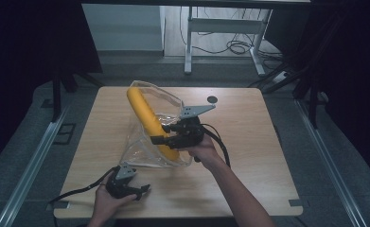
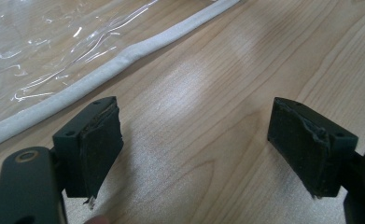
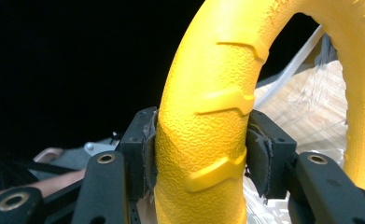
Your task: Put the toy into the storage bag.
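The right gripper (image 1: 161,140) was clamped on the yellow ring (image 1: 150,124), a textured rubbery hoop with raised chevron ribs. In the right gripper view the ring's band (image 3: 208,140) ran straight up between the two black jaws, whose pads pressed it from either side, though the grip looked light rather than hard. Beyond the jaws the band arched over and came back down on the far side.

In the high view the ring stood on edge and tilted. Its long axis ran from the gripper's tips up and away across the wooden table (image 1: 249,142), toward the table's far edge. The ring sat partly inside the clear plastic bag (image 1: 147,151), which was bunched around it with its mouth raised behind the gripper's grey plate. The bag lay in front of and below the right jaws, touching the ring.

The left gripper (image 1: 136,191) rested near the table's near edge with its jaws wide apart and nothing between them. In its own view the bag's white piped edge (image 2: 105,70) lay ahead and to the left of the jaws (image 2: 196,149), near but not touching.

As a judgement, the coming move turned on that edge: the left gripper was the nearer one to the bag's rim and free to pin it, while the right eased the ring along its own axis into or out of the bag.
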Available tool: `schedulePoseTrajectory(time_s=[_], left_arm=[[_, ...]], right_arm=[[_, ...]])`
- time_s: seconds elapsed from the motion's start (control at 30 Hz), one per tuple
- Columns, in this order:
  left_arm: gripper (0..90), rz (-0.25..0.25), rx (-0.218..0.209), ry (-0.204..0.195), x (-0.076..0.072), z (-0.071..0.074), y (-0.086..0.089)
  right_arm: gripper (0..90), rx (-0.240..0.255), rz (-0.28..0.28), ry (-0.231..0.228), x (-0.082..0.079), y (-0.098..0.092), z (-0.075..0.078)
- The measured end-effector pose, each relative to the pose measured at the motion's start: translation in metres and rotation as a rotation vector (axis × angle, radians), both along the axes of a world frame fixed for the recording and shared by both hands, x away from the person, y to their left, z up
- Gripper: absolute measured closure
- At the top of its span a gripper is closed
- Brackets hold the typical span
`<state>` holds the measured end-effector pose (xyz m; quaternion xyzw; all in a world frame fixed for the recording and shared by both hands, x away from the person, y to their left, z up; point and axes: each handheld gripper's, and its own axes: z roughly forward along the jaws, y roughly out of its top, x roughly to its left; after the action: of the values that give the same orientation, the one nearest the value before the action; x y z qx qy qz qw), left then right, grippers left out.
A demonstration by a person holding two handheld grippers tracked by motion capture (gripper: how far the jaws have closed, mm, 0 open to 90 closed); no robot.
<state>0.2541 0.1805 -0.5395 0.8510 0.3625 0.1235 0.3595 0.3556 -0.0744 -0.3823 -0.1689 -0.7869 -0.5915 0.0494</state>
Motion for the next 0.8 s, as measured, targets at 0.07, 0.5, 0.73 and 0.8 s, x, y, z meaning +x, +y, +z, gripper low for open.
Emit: schedulePoseTrajectory(time_s=[0.07, 0.5, 0.73, 0.8], left_arm=[[17.5, 0.001, 0.001, 0.0, 0.0, 0.0, 0.0], [17.5, -0.001, 0.001, 0.005, 0.0, -0.001, 0.0], [17.5, -0.001, -0.001, 0.002, 0.0, 0.0, 0.0], [17.5, -0.003, -0.001, 0.003, 0.0, 0.0, 0.0]], right_arm=[[48.9, -0.006, -0.002, -0.006, 0.0, 0.0, 0.0], [39.5, -0.077, -0.076, -0.112, -0.009, -0.003, 0.002], [38.4, -0.077, -0.095, -0.139, -0.014, -0.013, 0.005], [38.5, -0.075, -0.099, -0.136, -0.014, -0.018, 0.006]])
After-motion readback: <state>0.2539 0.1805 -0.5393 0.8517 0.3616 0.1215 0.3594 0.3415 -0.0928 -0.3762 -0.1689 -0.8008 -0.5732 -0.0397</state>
